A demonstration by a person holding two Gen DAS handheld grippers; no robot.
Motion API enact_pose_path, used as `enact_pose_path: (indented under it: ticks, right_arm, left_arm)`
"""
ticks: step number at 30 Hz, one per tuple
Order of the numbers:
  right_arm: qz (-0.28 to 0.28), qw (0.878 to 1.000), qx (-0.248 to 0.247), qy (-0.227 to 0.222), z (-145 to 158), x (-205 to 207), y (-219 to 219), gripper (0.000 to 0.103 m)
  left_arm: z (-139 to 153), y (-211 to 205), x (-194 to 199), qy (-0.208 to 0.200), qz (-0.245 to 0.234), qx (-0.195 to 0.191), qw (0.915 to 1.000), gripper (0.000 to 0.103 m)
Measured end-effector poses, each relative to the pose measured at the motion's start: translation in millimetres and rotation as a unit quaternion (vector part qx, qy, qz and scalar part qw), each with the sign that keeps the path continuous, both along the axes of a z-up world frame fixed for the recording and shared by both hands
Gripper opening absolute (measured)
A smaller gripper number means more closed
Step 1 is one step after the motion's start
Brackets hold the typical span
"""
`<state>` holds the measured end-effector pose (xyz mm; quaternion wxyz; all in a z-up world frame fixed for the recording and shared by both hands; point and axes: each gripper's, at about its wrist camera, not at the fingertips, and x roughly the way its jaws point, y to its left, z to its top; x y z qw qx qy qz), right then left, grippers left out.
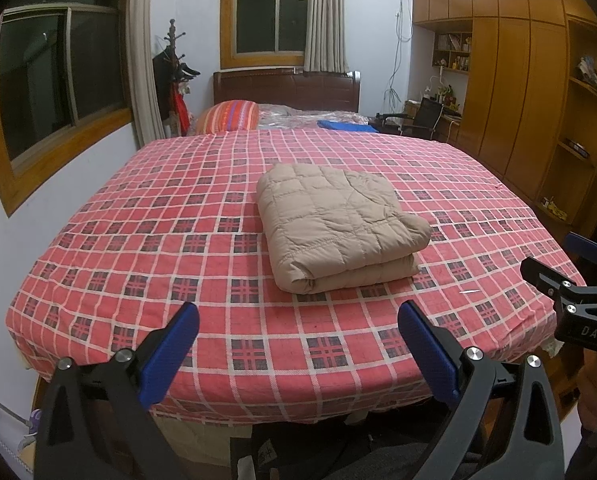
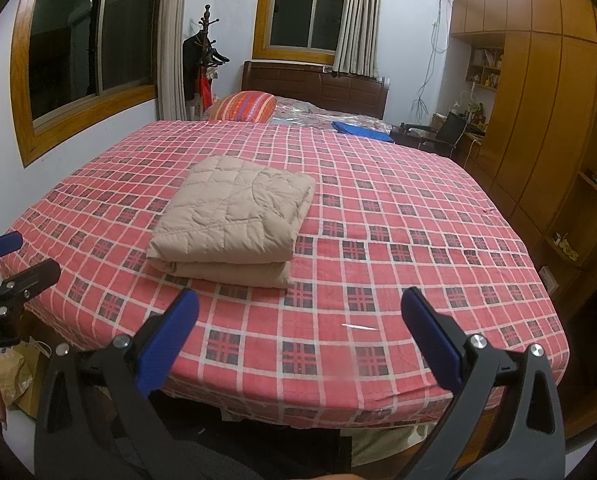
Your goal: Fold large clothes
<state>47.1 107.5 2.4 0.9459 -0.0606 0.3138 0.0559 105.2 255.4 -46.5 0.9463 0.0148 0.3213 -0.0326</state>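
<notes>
Left wrist: folded jacket (image 1: 338, 224) beyond left tool (image 1: 298, 344)

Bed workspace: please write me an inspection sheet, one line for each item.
Surface: bed with a red checked cover, mostly flat.
Job's things: beige quilted garment, folded into a thick rectangle, lying near the middle of the cover.
Clutter: striped pillow and blue item at the far end; a small white sliver near the front edge.
Grippers: left gripper and right gripper both open, empty, apart from the garment.
Cables: white cables hang on the far wall.
Surroundings: windows, curtains, coat rack, wooden wardrobe.
</notes>
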Motion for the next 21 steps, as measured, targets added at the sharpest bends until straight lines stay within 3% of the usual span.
enact_pose_path:
  ticks: [21]
  right_arm:
    - [0.0, 1.0, 0.01, 0.004, -5.2, 0.2, 1.2, 0.1]
  left_arm:
    - [-0.1, -0.2, -0.6, 0.0, 0.001, -0.001, 1.0, 0.099]
